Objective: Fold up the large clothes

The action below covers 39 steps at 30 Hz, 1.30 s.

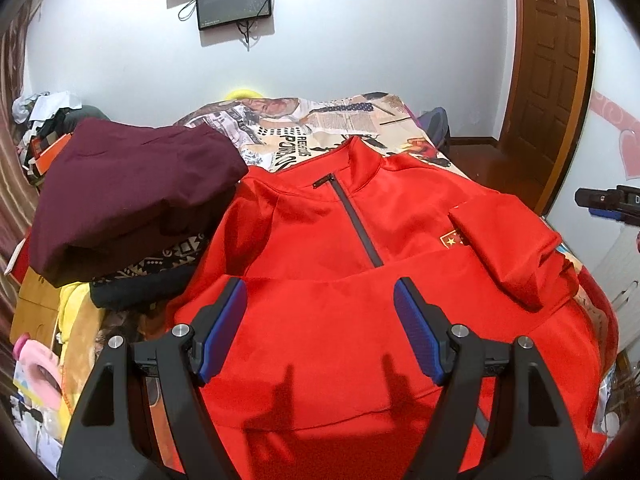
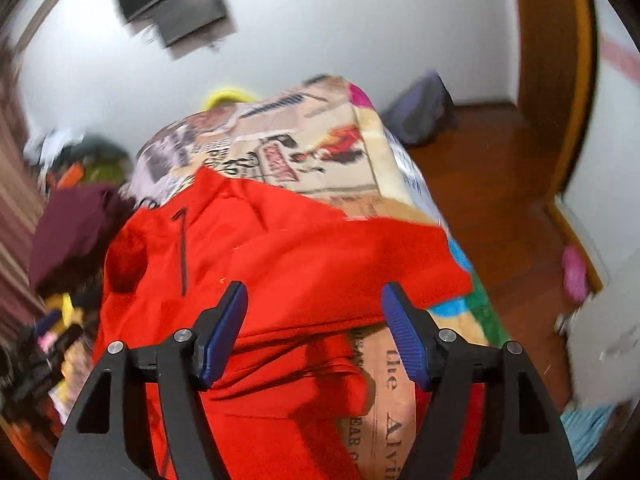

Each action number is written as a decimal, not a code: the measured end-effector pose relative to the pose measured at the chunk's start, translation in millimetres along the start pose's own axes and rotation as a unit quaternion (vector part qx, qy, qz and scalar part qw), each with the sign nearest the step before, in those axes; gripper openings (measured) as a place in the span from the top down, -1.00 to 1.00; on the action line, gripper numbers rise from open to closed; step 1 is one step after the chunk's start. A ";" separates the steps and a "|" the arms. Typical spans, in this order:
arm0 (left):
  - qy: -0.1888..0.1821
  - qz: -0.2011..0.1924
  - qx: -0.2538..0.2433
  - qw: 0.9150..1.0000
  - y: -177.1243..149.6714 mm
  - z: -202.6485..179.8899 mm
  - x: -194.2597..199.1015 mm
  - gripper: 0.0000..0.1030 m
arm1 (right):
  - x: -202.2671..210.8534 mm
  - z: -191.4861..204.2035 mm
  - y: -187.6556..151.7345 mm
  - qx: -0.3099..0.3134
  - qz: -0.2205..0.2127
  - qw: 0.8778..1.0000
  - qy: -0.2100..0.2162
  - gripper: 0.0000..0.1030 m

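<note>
Bedroom, newsprint-patterned bed (image 1: 304,140) | red jacket (image 1: 320,240) lies across it, sleeves folded in | my left gripper (image 1: 320,328) and right gripper (image 2: 314,332) hover above, jaws apart, empty | next, I judge: pinch hem, fold toward collar.

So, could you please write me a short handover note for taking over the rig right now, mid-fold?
Left hand-held gripper: open above the red jacket, holding nothing.
Right hand-held gripper: open, nothing between its pads; that view is blurred.
Things: the red jacket lies face up on the printed bedspread, zipper toward the wall. A folded maroon garment sits on a pile to its left.
Done: both sleeves look folded in across the chest.
Left: probably fold the body up from the hem, then set it aside; check the right edge first, since it looks bunched.
</note>
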<state>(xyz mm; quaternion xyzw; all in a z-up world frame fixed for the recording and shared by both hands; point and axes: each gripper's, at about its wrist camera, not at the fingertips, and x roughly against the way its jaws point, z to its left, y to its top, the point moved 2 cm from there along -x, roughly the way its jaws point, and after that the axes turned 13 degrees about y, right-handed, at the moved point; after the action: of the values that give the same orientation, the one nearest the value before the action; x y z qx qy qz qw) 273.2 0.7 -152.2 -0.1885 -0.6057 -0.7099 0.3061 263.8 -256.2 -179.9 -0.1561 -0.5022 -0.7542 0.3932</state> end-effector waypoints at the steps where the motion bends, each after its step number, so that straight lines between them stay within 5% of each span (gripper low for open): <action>1: 0.000 0.001 0.000 1.000 0.4 -1.2 -2.3 -0.45 | -2.3 -8.5 0.3 -0.018 0.002 1.000 0.006 -0.28; 7: -0.005 0.018 0.003 1.000 -2.3 -4.0 -20.0 -0.45 | -32.6 -51.3 -5.4 -0.107 0.020 0.994 0.009 -0.28; 14: -0.006 0.037 0.011 0.999 -6.7 -1.5 -35.1 -0.45 | -70.6 -90.2 -21.5 -0.216 0.054 0.973 0.060 -0.22; 17: 0.003 0.035 0.002 0.999 -7.9 -0.2 -36.3 -0.45 | -72.0 -90.5 -18.8 -0.208 0.046 0.976 0.053 0.02; 20: 0.006 0.034 0.003 0.999 -9.0 4.3 -34.9 -0.45 | -74.8 -91.1 -14.1 -0.191 0.047 0.980 0.023 0.69; 23: 0.013 0.030 0.008 0.999 -9.0 11.4 -29.9 -0.45 | -69.5 -85.8 -7.8 -0.166 0.042 0.985 0.007 0.88; 30: 0.023 0.015 0.015 1.000 -7.7 28.0 -13.9 -0.45 | -21.7 -17.1 29.5 -0.056 -0.026 0.998 0.031 0.91; 34: 0.027 0.003 0.022 0.999 -8.6 39.6 -0.3 -0.45 | 5.4 43.0 49.4 0.010 -0.060 0.995 0.081 0.91; 39: 0.033 -0.006 0.029 0.999 -10.4 56.6 14.1 -0.45 | -0.5 107.8 49.5 0.055 -0.043 0.986 0.150 0.91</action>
<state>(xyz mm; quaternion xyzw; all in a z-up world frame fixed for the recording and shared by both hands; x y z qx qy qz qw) 250.0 53.8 -139.9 -0.1521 -0.6166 -0.6997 0.3272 284.0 -170.3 -100.6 0.0027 -0.4845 -0.7563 0.4396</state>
